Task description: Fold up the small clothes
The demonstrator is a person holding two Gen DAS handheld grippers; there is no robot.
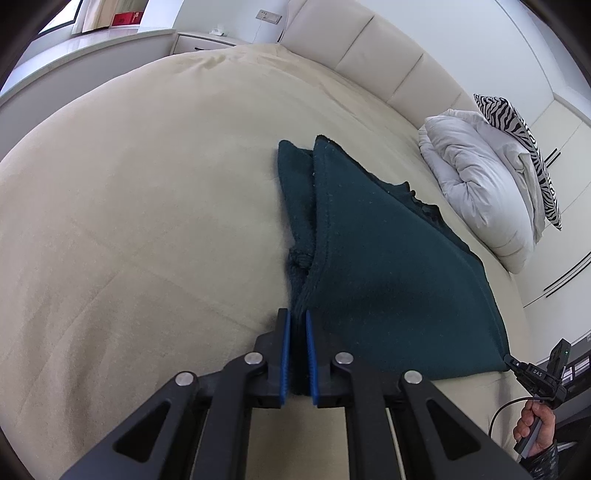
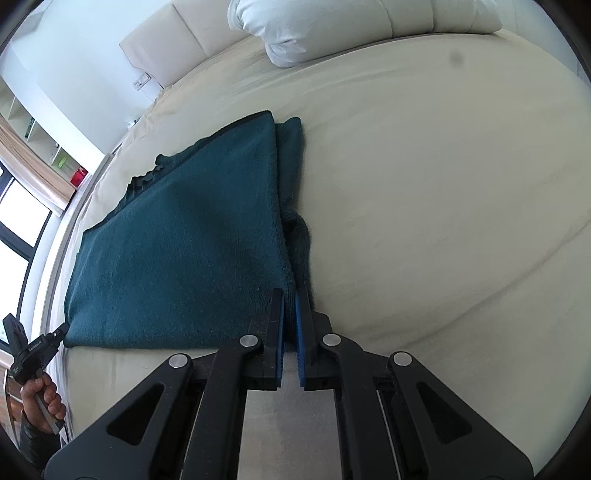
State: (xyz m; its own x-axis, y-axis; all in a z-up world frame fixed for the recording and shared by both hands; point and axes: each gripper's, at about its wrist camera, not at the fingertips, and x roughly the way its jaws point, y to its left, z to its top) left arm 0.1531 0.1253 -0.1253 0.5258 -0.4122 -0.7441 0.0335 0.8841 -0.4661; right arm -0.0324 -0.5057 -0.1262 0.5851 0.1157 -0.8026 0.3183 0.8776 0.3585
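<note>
Mostly hidden: the lower layers of the teal cloth (image 1: 388,266), tucked under its top fold.
Cut off: white duvet (image 2: 332,22), at the right wrist view's upper edge.
Cloth: 1, on the beige bed (image 1: 147,184), near corners lifted.
Left gripper (image 1: 296,325): pressed on 1 near corner.
Right gripper (image 2: 290,302): pinching the other near corner.
Pillows: 1 zebra-striped pillow (image 1: 517,136) behind the duvet.
Grippers: 2.
</note>
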